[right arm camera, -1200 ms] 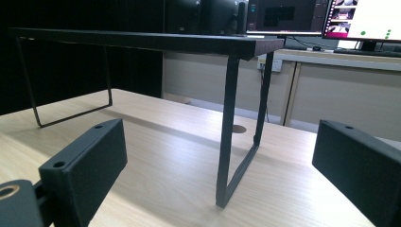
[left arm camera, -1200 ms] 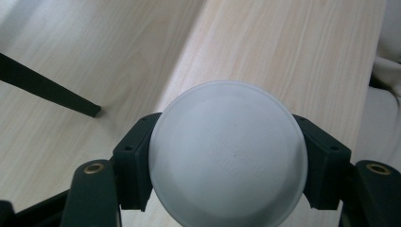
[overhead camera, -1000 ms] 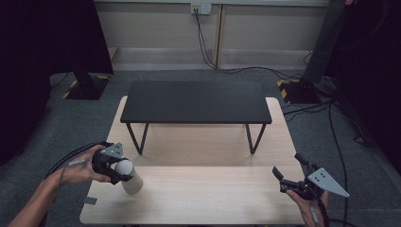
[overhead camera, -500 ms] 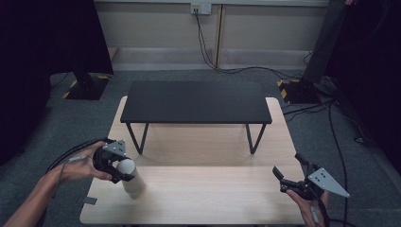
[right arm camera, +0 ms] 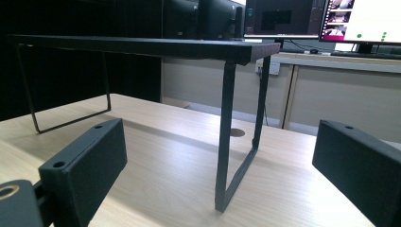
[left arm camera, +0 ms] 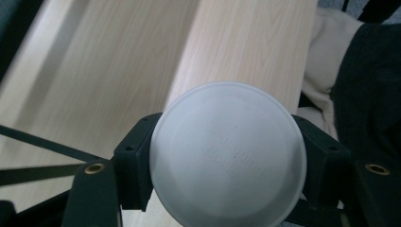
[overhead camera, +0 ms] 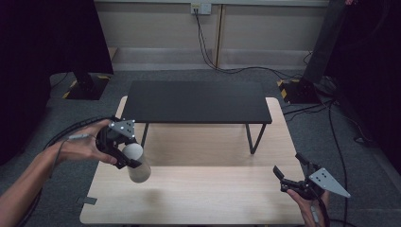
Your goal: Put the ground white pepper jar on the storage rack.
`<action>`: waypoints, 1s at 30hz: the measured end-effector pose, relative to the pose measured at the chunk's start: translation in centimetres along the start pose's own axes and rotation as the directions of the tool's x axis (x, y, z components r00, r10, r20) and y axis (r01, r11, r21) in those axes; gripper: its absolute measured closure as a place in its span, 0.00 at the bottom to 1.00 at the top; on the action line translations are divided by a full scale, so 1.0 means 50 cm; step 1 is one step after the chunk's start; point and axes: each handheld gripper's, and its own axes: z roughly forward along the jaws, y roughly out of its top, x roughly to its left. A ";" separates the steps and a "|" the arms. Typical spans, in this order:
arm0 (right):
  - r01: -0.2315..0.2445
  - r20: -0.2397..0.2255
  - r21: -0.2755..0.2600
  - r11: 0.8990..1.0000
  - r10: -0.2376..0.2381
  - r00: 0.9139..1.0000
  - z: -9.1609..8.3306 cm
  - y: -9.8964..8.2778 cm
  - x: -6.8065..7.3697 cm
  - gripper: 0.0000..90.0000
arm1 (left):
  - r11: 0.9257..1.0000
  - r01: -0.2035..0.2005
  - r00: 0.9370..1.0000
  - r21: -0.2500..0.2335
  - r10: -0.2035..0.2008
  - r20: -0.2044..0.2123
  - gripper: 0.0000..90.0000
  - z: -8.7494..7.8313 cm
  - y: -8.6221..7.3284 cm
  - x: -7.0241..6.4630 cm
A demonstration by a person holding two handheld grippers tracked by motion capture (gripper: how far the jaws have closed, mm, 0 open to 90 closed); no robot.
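— Since a second ago, what has moved?

— Hardly anything on the right; on the left, the hand [overhead camera: 85,145] has carried the white cup [overhead camera: 136,162] a little farther from the near edge and higher off the table [overhead camera: 198,198].

— And from above, how does it look?

— From the high view, the left gripper [overhead camera: 124,147] is clamped across the cup near its top, over the left part of the wooden table. A black shelf [overhead camera: 196,101] on thin wire legs stands on the far half of the table. The right gripper [overhead camera: 293,171] hovers at the near right corner with its jaws spread and nothing between them.

— What does the left gripper view add?

— It looks down on the round white cup [left arm camera: 229,153], which sits squeezed between the two black jaws, one touching each side. Faint raised lettering is on the round face, too soft to read. Below it lies the pale wood tabletop [left arm camera: 246,52], with cream and dark fabric [left arm camera: 352,90] past its right edge.

— And the right gripper view?

— Its two black jaws stand wide apart, empty. Between them, the shelf [right arm camera: 142,46] rises on its wire leg [right arm camera: 236,142] from the wood. Far off at the right, lit monitors [right arm camera: 326,19] sit on a desk.
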 end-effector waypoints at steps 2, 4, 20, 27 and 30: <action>0.001 0.000 0.000 1.000 -0.001 1.000 0.000 0.000 0.000 0.04 | 1.000 -0.018 1.000 0.003 0.018 0.000 0.37 -0.025 0.032 -0.004; 0.000 0.000 0.000 1.000 0.000 1.000 0.000 0.000 0.000 0.04 | 1.000 -0.027 1.000 0.003 0.027 0.004 0.37 -0.045 0.060 -0.005; -0.001 -0.001 -0.009 1.000 0.001 1.000 -0.005 -0.002 -0.003 0.04 | 1.000 -0.021 0.998 0.008 0.021 -0.054 0.37 -0.131 0.199 0.021; -0.004 0.000 -0.007 1.000 0.004 1.000 -0.006 -0.002 -0.004 0.04 | 0.997 0.074 0.989 -0.012 -0.075 -0.129 0.37 -0.155 0.219 0.088; -0.005 -0.001 -0.006 1.000 0.005 1.000 -0.007 -0.002 -0.005 0.04 | 0.994 0.105 0.980 -0.009 -0.105 -0.166 0.37 -0.158 0.230 0.109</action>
